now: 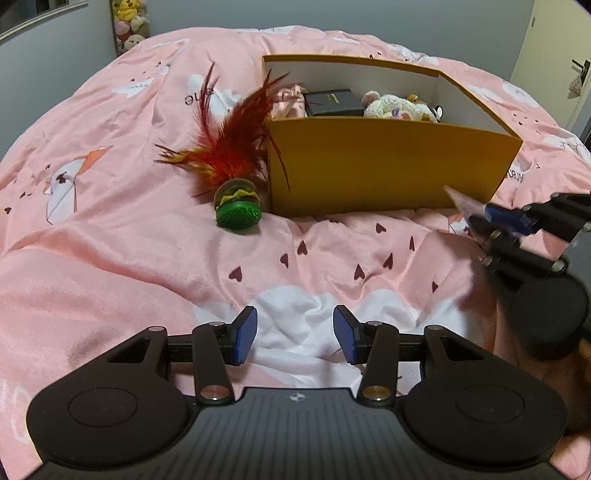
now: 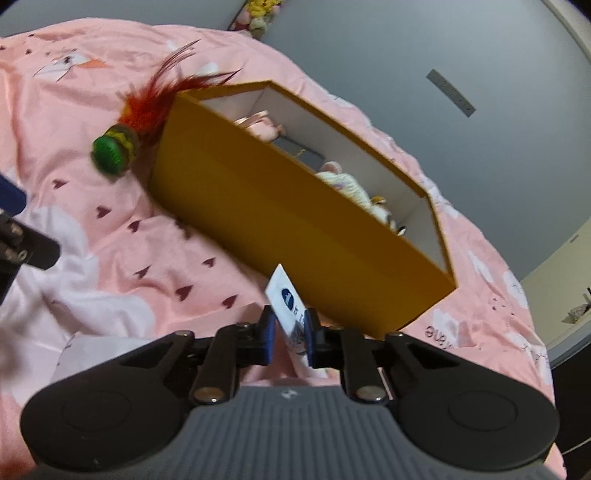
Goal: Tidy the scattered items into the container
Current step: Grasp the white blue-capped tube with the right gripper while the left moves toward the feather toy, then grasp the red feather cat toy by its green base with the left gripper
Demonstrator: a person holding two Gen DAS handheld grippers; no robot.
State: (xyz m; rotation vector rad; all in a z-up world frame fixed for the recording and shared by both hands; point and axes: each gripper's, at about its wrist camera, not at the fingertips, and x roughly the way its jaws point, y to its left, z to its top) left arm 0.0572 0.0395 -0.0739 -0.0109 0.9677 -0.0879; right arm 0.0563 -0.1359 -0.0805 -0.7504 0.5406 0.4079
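An orange box (image 1: 388, 166) with white inner walls stands open on the pink bed; it holds a pink cloth item (image 1: 290, 101), a black case (image 1: 334, 103) and a cream knitted toy (image 1: 397, 107). A red feather shuttlecock with a green base (image 1: 238, 208) lies against the box's left corner. My right gripper (image 2: 290, 332) is shut on a white tube with a blue logo (image 2: 286, 295), just in front of the box's near wall (image 2: 277, 221). In the left wrist view that right gripper (image 1: 484, 218) sits at the right edge. My left gripper (image 1: 295, 334) stands open over the bedding, nothing between its pads.
The pink duvet (image 1: 129, 240) is rumpled, with folds in front of the box. Plush toys (image 1: 129, 22) hang on the grey wall behind the bed. A door (image 1: 554, 55) is at the far right. My left gripper's finger (image 2: 18, 240) shows at the left edge of the right wrist view.
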